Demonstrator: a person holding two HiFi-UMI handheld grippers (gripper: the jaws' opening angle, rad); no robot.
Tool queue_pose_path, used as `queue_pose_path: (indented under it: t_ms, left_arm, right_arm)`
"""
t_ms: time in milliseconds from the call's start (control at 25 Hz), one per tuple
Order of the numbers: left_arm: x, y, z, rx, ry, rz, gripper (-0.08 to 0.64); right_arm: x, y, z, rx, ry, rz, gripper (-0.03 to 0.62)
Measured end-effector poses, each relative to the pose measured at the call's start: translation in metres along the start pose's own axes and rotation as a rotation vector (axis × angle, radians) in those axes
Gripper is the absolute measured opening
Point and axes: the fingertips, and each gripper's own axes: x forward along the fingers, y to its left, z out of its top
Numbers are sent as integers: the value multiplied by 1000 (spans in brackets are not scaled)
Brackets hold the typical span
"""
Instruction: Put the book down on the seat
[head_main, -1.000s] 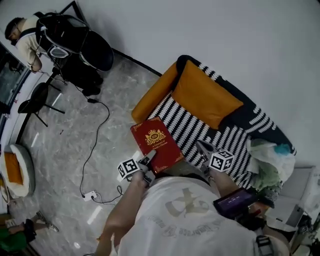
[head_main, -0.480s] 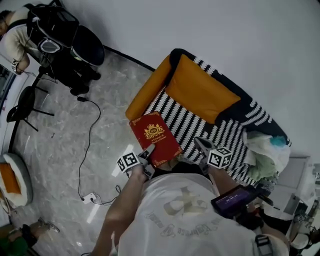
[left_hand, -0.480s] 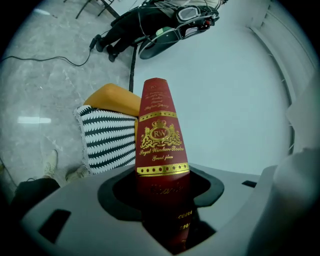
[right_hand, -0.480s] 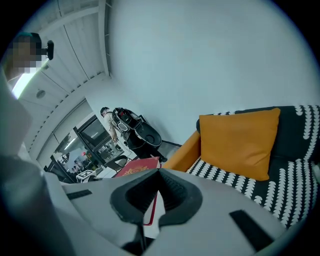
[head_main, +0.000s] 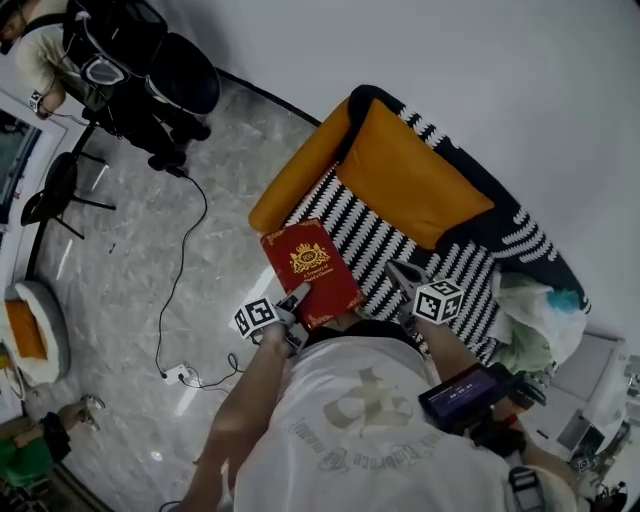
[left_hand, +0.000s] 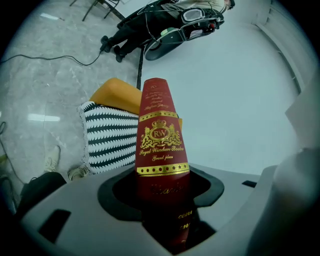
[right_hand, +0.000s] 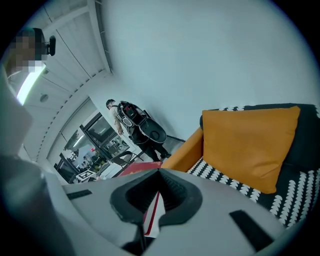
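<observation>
Hanging over the seat's (head_main: 372, 243) front edge, the book (head_main: 311, 272) is clamped in the left gripper (head_main: 297, 300). The right gripper (head_main: 398, 273) pinches its edge.

1. The left hand-held gripper (head_main: 298, 300) points forward and slightly downward, its jaws clamped on the near edge of the book (head_main: 310, 268).
2. The right hand-held gripper (head_main: 402, 278) has its jaws closed on the book's edge.
3. The left forearm (head_main: 245, 400) and the right forearm (head_main: 445, 350) extend forward.
</observation>
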Motion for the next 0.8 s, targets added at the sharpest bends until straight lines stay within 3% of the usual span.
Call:
queue_pose_path:
  t_ms: [240,480,800]
  left_arm:
    - [30,2,-7,-5,-18,71,241]
    - [62,1,-12,-37,-55,74,241]
    - [97,30,-10,-94,-115,68,241]
  right_arm:
    - [12,-34,2,14,63,52,15]
    - [27,-66,3,-12,132,88,15]
    - [43,-97,-12,-13,209,89,15]
